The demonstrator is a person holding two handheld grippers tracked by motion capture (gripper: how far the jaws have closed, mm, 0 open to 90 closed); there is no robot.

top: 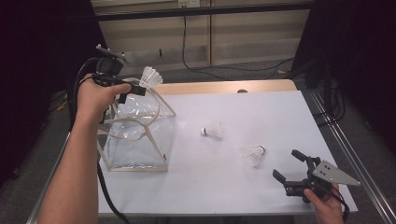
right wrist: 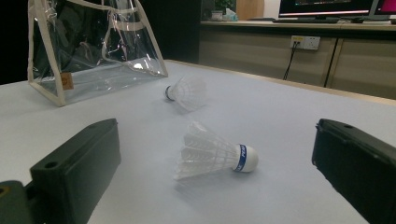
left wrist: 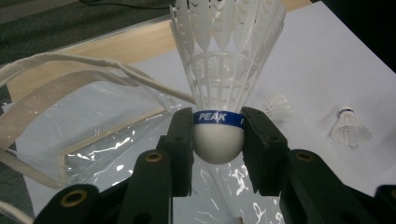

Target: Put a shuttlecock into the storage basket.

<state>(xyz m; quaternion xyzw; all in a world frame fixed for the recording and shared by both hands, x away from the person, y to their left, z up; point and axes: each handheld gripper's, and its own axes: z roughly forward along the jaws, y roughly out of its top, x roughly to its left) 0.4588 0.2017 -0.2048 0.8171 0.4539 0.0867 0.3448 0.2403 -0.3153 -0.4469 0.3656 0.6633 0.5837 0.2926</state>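
Above white table (top: pixel 261 186), left hand-held gripper (left wrist: pixel 218 140) clamps "PEAK"-banded shuttlecock (left wrist: pixel 219 93); right (top: pixel 292 168) gapes, seemingly empty.

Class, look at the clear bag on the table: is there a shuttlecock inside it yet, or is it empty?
Empty. Through the clear bag nothing shows inside; the left gripper holds one shuttlecock above it, and two others lie on the table.

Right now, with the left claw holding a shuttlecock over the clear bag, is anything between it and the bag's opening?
Nothing solid blocks it. The left claw grips the shuttlecock by its cork above the clear bag, whose mouth gapes open. The bag's white handles loop beside the opening and could snag the feathers going down.
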